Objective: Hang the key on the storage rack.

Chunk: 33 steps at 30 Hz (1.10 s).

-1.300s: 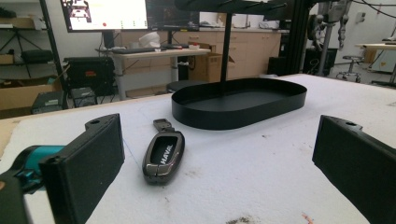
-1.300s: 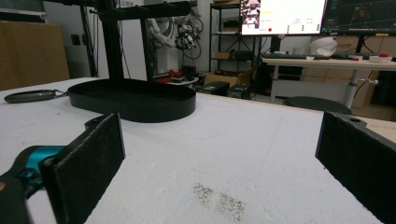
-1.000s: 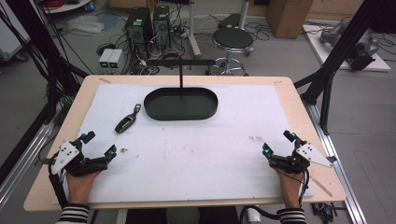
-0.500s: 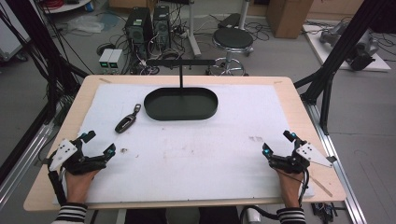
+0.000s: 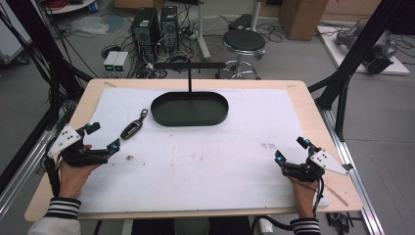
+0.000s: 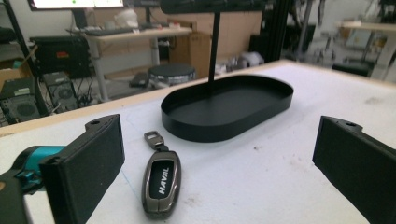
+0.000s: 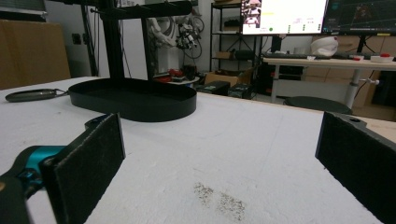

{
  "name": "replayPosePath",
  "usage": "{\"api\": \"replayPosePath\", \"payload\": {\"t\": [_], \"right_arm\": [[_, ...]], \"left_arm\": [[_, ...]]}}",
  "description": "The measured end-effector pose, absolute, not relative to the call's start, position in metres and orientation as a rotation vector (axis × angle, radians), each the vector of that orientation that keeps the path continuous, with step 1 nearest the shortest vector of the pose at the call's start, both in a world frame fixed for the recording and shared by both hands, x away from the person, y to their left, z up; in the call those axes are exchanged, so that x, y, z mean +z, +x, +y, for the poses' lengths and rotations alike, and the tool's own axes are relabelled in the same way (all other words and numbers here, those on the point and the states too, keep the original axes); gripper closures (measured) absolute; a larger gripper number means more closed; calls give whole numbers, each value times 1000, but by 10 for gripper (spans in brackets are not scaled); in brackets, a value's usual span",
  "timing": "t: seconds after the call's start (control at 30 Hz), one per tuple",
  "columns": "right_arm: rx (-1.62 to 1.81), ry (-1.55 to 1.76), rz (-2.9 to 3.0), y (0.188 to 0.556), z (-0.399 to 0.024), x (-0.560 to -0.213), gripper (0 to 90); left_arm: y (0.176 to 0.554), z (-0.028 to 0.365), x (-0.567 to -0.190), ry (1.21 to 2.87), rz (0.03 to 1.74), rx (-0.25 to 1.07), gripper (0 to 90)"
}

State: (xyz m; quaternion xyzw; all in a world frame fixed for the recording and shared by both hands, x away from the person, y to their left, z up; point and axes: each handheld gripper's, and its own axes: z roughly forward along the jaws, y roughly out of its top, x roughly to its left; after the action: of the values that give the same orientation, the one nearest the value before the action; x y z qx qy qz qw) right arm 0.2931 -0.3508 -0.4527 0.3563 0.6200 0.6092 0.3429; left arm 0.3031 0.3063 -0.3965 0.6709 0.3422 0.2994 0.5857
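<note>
Both hands rest low at the table's near edge, left tool and right tool gaping wide.

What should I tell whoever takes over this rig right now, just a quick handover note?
Left hand-held gripper: open, holding nothing, low over the table's left side, aimed at the car key fob.
Right hand-held gripper: open, holding nothing, at the table's right side.
Key fob: flat on the white mat, just left of the black oval tray, not touching it. Tray has an upright T-bar stand.
Done: nothing grasped yet.
Left: probably close the left gripper on the fob and move it to the tray or stand.
</note>
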Motion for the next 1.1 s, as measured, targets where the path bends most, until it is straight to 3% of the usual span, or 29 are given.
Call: {"api": "replayPosePath", "payload": {"t": [0.67, 1.1], "right_arm": [[1582, 928, 1613, 293, -351, -453, 3], [1581, 930, 1614, 293, -351, -453, 3]], "left_arm": [[349, 294, -340, 1790, 824, 690, 26], [379, 275, -326, 2010, 867, 630, 26]]}}
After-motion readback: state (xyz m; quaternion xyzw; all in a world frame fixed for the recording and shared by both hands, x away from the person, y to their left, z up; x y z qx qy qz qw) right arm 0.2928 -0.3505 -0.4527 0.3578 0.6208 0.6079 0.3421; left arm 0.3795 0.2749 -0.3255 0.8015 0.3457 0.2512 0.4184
